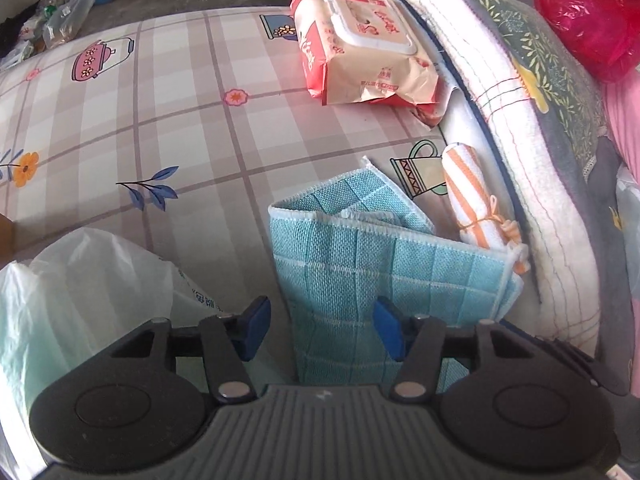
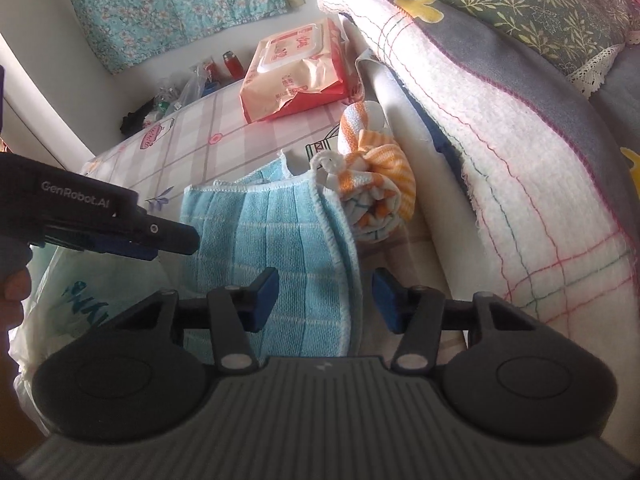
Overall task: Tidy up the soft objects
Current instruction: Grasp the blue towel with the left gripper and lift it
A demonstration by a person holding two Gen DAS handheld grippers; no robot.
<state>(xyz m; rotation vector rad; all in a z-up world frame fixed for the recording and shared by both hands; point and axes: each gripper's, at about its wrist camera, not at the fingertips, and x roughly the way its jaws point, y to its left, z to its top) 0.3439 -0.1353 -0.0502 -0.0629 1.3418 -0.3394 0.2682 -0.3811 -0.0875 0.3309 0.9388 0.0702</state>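
A folded light-blue checked cloth (image 1: 360, 256) lies on the patterned bed sheet (image 1: 160, 120), also in the right wrist view (image 2: 280, 232). A rolled orange-and-white striped towel (image 1: 476, 200) lies beside it against the bedding; it shows in the right wrist view (image 2: 376, 200). My left gripper (image 1: 322, 330) is open just above the cloth's near end. My right gripper (image 2: 326, 296) is open over the cloth's right edge. The left gripper (image 2: 120, 224) also shows from the side at the cloth's left edge.
A pack of wet wipes (image 1: 360, 44) lies farther back on the sheet. Folded blankets and a leaf-print pillow (image 1: 532, 80) are stacked along the right. A white plastic bag (image 1: 80, 292) sits at the left. A red bag (image 1: 592, 20) lies on the pillow.
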